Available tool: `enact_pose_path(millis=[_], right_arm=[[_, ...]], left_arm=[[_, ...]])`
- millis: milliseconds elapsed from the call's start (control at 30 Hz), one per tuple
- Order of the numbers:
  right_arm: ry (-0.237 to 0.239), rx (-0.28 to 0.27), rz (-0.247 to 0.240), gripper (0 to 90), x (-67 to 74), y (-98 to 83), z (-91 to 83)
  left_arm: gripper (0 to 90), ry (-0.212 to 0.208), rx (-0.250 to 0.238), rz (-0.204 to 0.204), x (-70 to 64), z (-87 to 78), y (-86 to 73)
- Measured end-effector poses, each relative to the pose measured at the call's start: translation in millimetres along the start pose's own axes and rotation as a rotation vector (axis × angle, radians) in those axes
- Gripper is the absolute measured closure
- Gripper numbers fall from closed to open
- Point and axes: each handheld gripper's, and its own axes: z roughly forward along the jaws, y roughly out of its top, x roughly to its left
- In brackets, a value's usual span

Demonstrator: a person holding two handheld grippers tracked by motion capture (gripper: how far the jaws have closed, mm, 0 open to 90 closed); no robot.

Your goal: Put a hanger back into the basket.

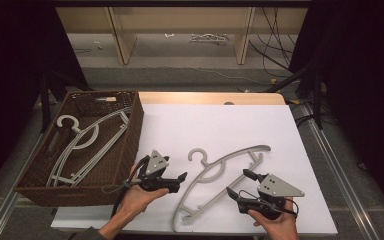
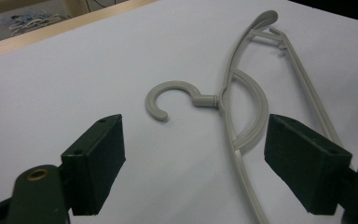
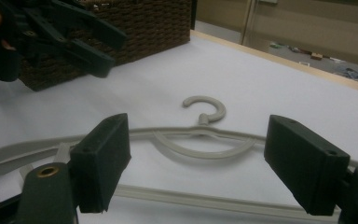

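Fingers of left gripper (image 1: 176, 181) spread wide, holding nothing, hovering just left of the grey hanger (image 1: 215, 185) near its hook. Fingers of right gripper (image 1: 239, 184) spread too, empty, straddling the hanger's lower arm without touching. Hanger flat on the white counter (image 1: 230, 125), hook pointing away toward the far edge, clear of both grippers. Second grey hanger (image 1: 82, 145) lying inside the brown wicker basket (image 1: 130, 145) at counter's left side. Each gripper in one hand (image 1: 132, 200).
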Motion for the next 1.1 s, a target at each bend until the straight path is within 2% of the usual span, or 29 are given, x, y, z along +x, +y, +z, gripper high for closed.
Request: enact_pose_path(millis=[33,67,100,233,267,300,333,367,467,500,567,633,733,800,867,967,1000,1100], right_arm=[[0.002,0.001,0.0,23.6,0.1,0.1,0.1],[0.009,0.013,0.014,23.6,1.3,0.2,-0.6],[0.001,0.002,-0.002,23.6,0.1,0.2,-0.3],[-0.001,-0.009,0.004,23.6,0.1,-0.1,0.0],[0.003,-0.001,0.015,23.6,0.9,-0.1,-0.4],[-0.003,-0.011,0.002,23.6,-0.1,0.1,0.0],[0.004,-0.004,0.009,23.6,0.3,0.0,-0.1],[0.005,-0.001,0.002,23.6,-0.2,0.1,-0.2],[0.002,-0.007,0.0,23.7,0.4,0.2,0.3],[0.01,0.007,0.015,23.7,1.2,0.2,0.0],[0.009,0.002,0.003,23.6,0.3,0.1,0.1],[0.006,-0.003,0.003,23.7,0.0,0.2,0.0],[0.007,0.003,0.012,23.6,0.0,-0.1,-0.2],[0.007,-0.002,0.006,23.6,-0.2,0.1,0.1],[0.007,-0.004,0.006,23.6,-0.2,0.0,0.6],[0.011,-0.003,0.007,23.7,-0.1,0.2,0.2],[0.011,-0.003,0.007,23.6,-0.3,0.4,0.3],[0.011,-0.004,0.009,23.7,-0.3,0.4,-0.1]], left_arm=[[23.0,-0.008,0.005,-0.01,-0.9,5.6,0.9],[23.3,-0.009,0.03,0.001,-0.9,9.9,1.9],[23.1,-0.01,0.031,-0.007,-2.3,15.6,1.9],[22.8,-0.024,0.077,0.013,-5.2,29.2,2.6],[22.8,-0.023,0.077,0.011,-6.1,32.0,2.8],[22.8,-0.024,0.077,0.016,-6.2,34.5,3.4],[22.9,-0.022,0.086,0.019,-6.4,36.5,4.3],[22.8,-0.031,0.095,0.009,-7.0,39.4,5.1],[22.9,-0.031,0.143,0.027,-8.0,46.6,10.0],[24.0,-0.039,0.154,0.036,-7.6,49.4,11.7],[25.3,-0.044,0.181,0.019,-10.1,56.2,14.9],[27.1,-0.035,0.208,0.046,-12.1,62.1,17.5],[29.0,-0.033,0.241,0.012,-15.9,72.4,19.3],[29.9,-0.025,0.25,0.022,-17.1,77.8,21.9],[31.0,-0.031,0.263,0.011,-18.1,81.8,24.9],[31.9,-0.025,0.284,0.047,-19.3,86.4,28.8],[32.9,-0.026,0.284,0.043,-19.8,88.4,29.5],[36.1,-0.053,0.336,0.068,-18.9,92.5,31.6]])
